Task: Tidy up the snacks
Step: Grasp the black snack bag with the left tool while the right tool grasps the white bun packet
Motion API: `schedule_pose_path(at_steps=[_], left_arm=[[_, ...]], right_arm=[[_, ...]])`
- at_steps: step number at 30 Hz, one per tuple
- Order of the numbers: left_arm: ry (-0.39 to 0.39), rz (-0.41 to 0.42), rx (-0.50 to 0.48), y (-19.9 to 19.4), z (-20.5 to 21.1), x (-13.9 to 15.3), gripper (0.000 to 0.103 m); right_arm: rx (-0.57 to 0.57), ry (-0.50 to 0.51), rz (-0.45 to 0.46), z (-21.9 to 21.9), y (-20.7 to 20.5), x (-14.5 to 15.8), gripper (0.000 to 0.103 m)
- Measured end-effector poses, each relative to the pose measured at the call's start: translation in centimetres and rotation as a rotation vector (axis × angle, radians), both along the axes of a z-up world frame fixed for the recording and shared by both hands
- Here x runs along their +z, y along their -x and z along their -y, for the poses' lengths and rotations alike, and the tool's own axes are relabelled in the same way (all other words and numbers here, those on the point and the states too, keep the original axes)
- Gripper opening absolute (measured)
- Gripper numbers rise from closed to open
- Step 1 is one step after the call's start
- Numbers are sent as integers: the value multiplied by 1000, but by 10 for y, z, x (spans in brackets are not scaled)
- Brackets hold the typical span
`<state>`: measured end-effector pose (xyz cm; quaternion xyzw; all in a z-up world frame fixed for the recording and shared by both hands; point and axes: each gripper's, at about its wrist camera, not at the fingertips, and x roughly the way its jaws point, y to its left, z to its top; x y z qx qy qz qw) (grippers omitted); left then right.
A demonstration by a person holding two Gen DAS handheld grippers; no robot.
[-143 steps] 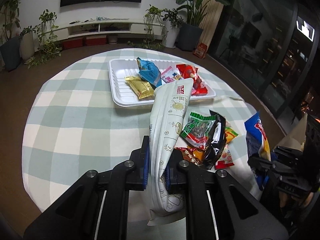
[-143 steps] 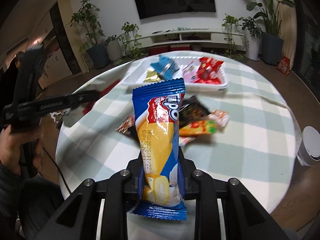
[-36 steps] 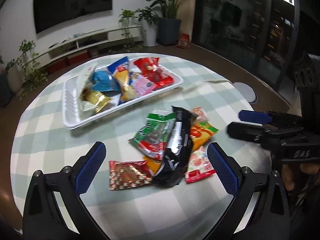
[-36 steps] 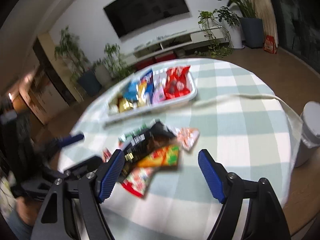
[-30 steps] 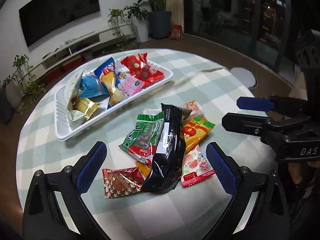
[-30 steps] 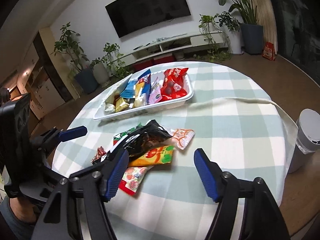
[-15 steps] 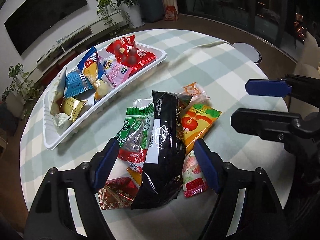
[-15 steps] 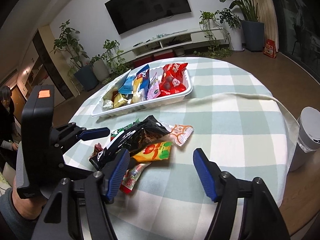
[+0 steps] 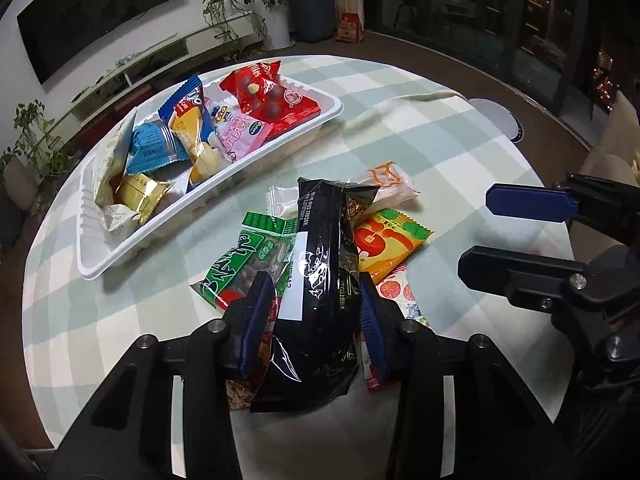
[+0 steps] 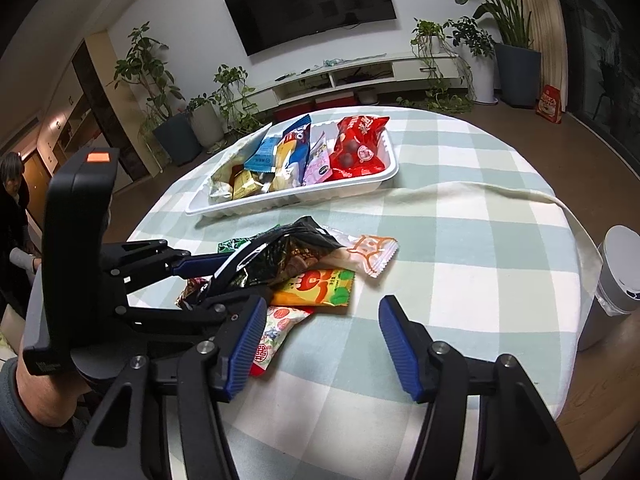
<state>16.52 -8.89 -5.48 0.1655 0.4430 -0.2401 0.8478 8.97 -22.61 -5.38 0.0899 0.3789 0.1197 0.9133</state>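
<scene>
Two grippers work over one heap of snacks. Half a second ago the left gripper [image 9: 312, 312] hung wide above the heap; now its blue pads [image 9: 256, 316] have dropped and narrowed until they flank the black bag [image 9: 324, 280], touching or all but touching its sides. Whether the pinch is firm yet cannot be told, since the bag lies on the packets under it, not lifted. That suggests the black bag is the next item bound for the tray [image 9: 120, 258], and the grasp step is nearly finished.

The right gripper [image 10: 322, 344] is spread wide and holds nothing, hovering on the near side of the heap, farther from the tray than the black bag.

Against the first frames, the tray has gained the white bag [image 9: 106, 168] and the blue-yellow bar [image 9: 192, 132], each then carried in a gripper. It also holds a light blue pack [image 9: 150, 146], a gold pack [image 9: 140, 194], a pink pack [image 9: 240, 134] and a red bag [image 9: 272, 100], and looks fairly full along its length.

Outside the tray, just beside its near rim, the heap keeps the black bag on top, a green bag [image 9: 248, 260] and an orange pack [image 9: 384, 244] on either side of it, a clear pack with orange print [image 9: 386, 182], and a strawberry pack [image 10: 276, 332] farthest from the tray. By my count, five or six items remain to move.
</scene>
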Motion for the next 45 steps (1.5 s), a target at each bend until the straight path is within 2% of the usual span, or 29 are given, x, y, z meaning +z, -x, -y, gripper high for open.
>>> schedule_pose_path(at_steps=[5,8,11,13,17,21,23,24,27,28,30,35,40,45], left_arm=[[44,6,23,2,-9,9,35],[86,8,47,5,-19,18,35],[92,-12,61,6,-26,16,35],[80,-22,55,6,-26,11,35],[50,-21,8,6,-18,9,35],[-16,-51,-15,-8,-11,4,36],[-44,-65,-28,-14,-7,2,39],[-50,-64,-31,-16,-6,3,42],[-38,-71,-52,-20,-3,7,42],[-37,-77,-58,-21,-1,7,39],[-57,-103,-75,-23,5,2,27],[-44,-127,-72,-27,2,2,26],[-23,-118,-51,-25,-7,4,25],[33,-104,-24,-18,-19,13,25]], right_arm=[[5,-14,-3,1,-1,0,62],[56,-48,-31,4,-10,1,62],[128,61,-34,-1,-21,5,62],[172,105,-51,-3,-30,5,62],[229,106,-45,-6,-36,6,62],[254,132,-57,-12,-38,2,62],[283,149,-46,-14,-39,4,62],[315,184,-38,-16,-40,6,62],[395,286,-5,-19,-44,12,62],[425,300,2,-19,-46,14,62],[471,320,9,-16,-52,18,62],[550,348,2,-9,-69,19,62],[621,369,-29,-16,-80,6,62],[640,363,-67,-25,-95,-3,53]])
